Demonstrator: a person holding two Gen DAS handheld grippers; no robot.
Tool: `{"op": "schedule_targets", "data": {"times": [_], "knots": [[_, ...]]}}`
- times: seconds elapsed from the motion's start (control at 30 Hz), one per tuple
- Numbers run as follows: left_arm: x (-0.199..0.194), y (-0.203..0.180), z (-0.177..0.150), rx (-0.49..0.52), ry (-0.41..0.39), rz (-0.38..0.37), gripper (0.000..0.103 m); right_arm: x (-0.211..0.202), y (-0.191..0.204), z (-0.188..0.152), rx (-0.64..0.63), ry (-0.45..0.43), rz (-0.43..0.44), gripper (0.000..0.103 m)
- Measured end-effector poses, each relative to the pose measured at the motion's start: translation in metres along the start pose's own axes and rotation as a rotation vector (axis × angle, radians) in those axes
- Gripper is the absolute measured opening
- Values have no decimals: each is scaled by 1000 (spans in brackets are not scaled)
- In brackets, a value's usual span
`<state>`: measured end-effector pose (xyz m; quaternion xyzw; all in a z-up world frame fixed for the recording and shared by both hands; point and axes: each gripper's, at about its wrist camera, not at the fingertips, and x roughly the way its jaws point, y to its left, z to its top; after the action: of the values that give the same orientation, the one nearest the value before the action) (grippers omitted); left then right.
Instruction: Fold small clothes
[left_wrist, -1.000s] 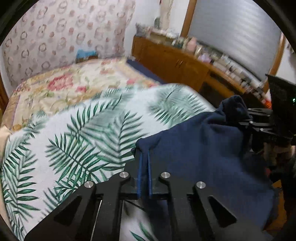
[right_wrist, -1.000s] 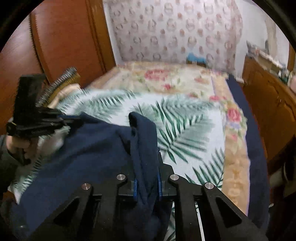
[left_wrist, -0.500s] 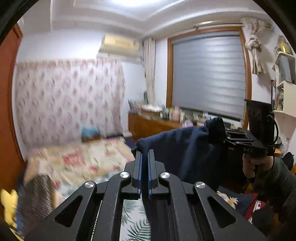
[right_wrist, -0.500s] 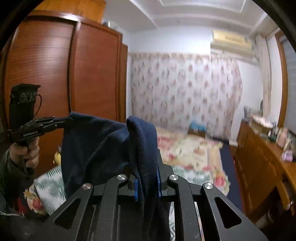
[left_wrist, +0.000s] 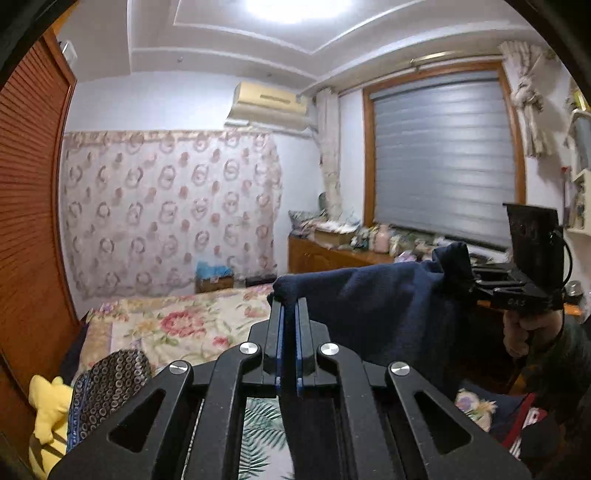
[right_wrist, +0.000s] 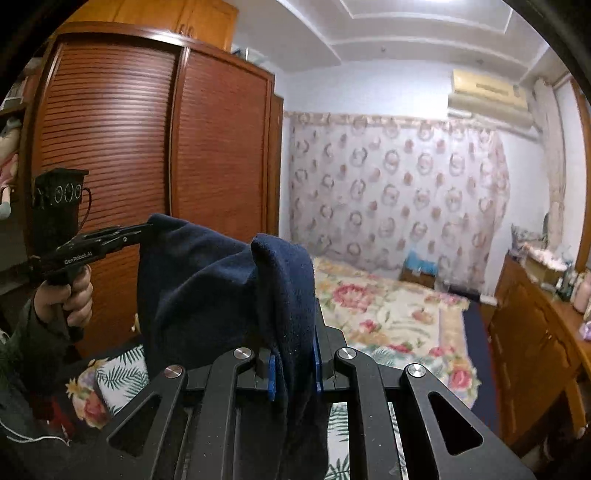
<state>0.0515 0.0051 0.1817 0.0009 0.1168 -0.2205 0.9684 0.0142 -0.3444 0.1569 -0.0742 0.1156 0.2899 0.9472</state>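
Two sets of tongs are holding one dark navy garment (left_wrist: 384, 310) up in the air above the bed (left_wrist: 177, 325), well clear of the palm-leaf sheet (right_wrist: 122, 373) lying on it. The cloth is sagging in a slack curve between the two grips, and most of its length is hanging out of view below the tongs, so its outline cannot be read.

To do this step well, judging from the slack, the hands should be drawing apart until the top edge is running straight and level, then waiting for the hanging part to stop swaying before lowering it flat onto the sheet. Keeping both corners at the same height should be stopping the garment from twisting as it goes down.

Compared with a second ago, the garment is now off the bed, where it was then bunched on the leaf sheet; both views are now looking across the room at the curtain and wardrobe (right_wrist: 118, 147) rather than down at the bedding.

The right tongs (right_wrist: 293, 373) are clamping a thick fold of cloth that is draping over the jaws. The left tongs (left_wrist: 290, 347) are pinched nearly together on a thin corner of the same garment.
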Motion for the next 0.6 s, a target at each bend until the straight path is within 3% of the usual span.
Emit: {"op": "schedule_targets", "data": {"times": [0.1, 0.37, 0.53, 0.6], "knots": [[45, 22, -17, -12, 69, 27, 5, 39, -19, 9, -3, 70, -12, 14], [176, 71, -82, -25, 272, 126, 5, 187, -83, -17, 26, 279, -17, 14], [217, 88, -106, -60, 349, 139, 5, 242, -109, -13, 60, 346, -34, 15], [223, 90, -112, -65, 365, 142, 5, 245, -106, -12, 61, 363, -37, 15]]}}
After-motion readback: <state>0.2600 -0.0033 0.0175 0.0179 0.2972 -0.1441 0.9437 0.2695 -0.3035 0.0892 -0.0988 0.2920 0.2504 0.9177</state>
